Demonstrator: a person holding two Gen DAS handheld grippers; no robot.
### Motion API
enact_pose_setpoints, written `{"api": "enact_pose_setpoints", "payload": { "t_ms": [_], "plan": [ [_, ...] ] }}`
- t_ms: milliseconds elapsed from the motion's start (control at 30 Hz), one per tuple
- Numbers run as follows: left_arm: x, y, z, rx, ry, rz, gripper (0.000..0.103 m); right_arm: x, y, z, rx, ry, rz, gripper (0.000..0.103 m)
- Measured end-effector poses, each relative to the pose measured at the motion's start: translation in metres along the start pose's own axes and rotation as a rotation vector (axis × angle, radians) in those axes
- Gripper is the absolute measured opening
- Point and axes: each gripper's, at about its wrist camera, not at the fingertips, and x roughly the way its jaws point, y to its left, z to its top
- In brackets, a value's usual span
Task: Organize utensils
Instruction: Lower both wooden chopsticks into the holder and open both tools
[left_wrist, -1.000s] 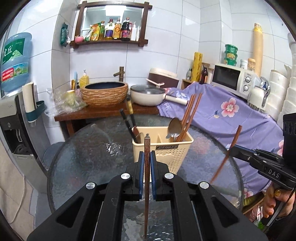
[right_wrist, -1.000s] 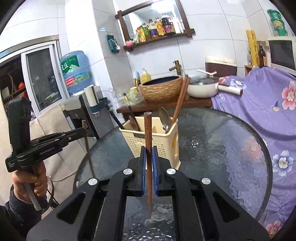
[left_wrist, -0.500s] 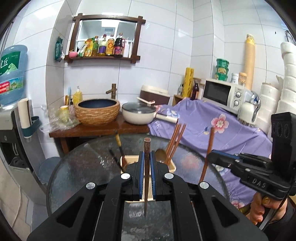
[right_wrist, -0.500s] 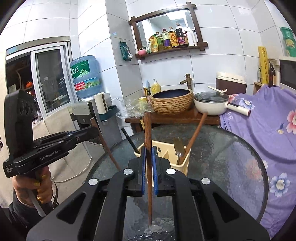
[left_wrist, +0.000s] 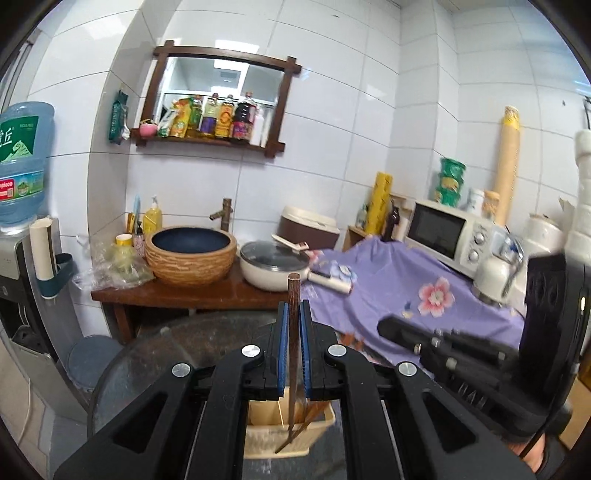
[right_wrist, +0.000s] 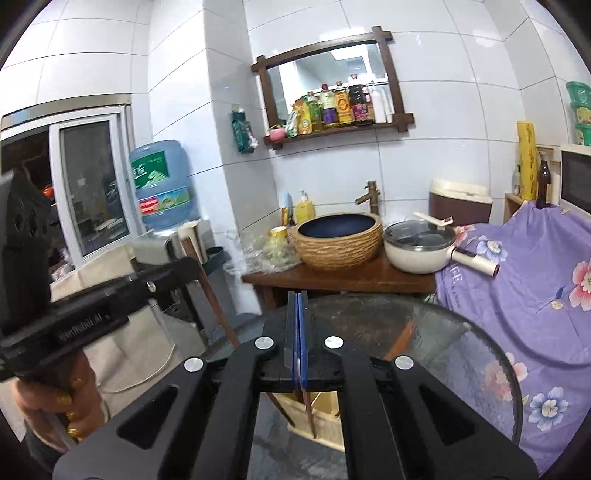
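Observation:
My left gripper (left_wrist: 293, 332) is shut on an upright brown chopstick (left_wrist: 293, 295), high above the cream utensil basket (left_wrist: 266, 432). The chopstick's lower end hangs over the basket, where more chopsticks (left_wrist: 314, 410) lean. In the right wrist view the left gripper (right_wrist: 192, 266) shows at the left with that chopstick (right_wrist: 212, 299) slanting down. My right gripper (right_wrist: 297, 332) is closing: its blue pads meet and nothing shows between them. A brown chopstick (right_wrist: 309, 413) stands below them in the basket (right_wrist: 325, 421). The right gripper (left_wrist: 391, 326) looks blurred in the left wrist view, with no chopstick at its tip.
The basket stands on a round glass table (right_wrist: 461, 354). Behind it a wooden stand (left_wrist: 177, 295) carries a woven basin (left_wrist: 190, 254) and a lidded pot (left_wrist: 273, 266). A purple floral cloth (right_wrist: 524, 280) and a microwave (left_wrist: 447, 236) are on the right, a water dispenser (right_wrist: 159, 184) on the left.
Both grippers have risen well above the basket, which has dropped to the bottom of both views. The chopstick that stood between the right pads no longer sticks up there.

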Motion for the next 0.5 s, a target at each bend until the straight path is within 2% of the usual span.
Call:
{"api": "enact_pose_setpoints", "payload": {
  "t_ms": [133,200,233,333,400,500],
  "plan": [
    [0.030,0.010,0.007,-0.044,0.016,0.044,0.006,0.019,-0.016,-0.018,0.033,0.027,-0.020,0.002],
    [0.047,0.017,0.006,-0.066,0.020,0.070,0.006,0.029,-0.026,-0.035,0.045,0.019,-0.066,0.002],
    [0.055,0.018,0.003,-0.072,0.032,0.068,0.006,0.039,-0.032,-0.045,0.044,0.054,-0.086,0.002],
    [0.077,0.020,-0.010,-0.072,0.071,0.074,0.006,0.049,-0.045,-0.069,0.081,0.084,-0.091,0.002],
    [0.093,0.017,-0.026,-0.032,0.109,0.087,0.006,0.054,-0.050,-0.082,0.072,0.106,-0.098,0.002],
    [0.112,0.016,-0.047,-0.009,0.188,0.061,0.006,0.058,-0.054,-0.097,0.077,0.133,-0.094,0.002]
  ]
}}
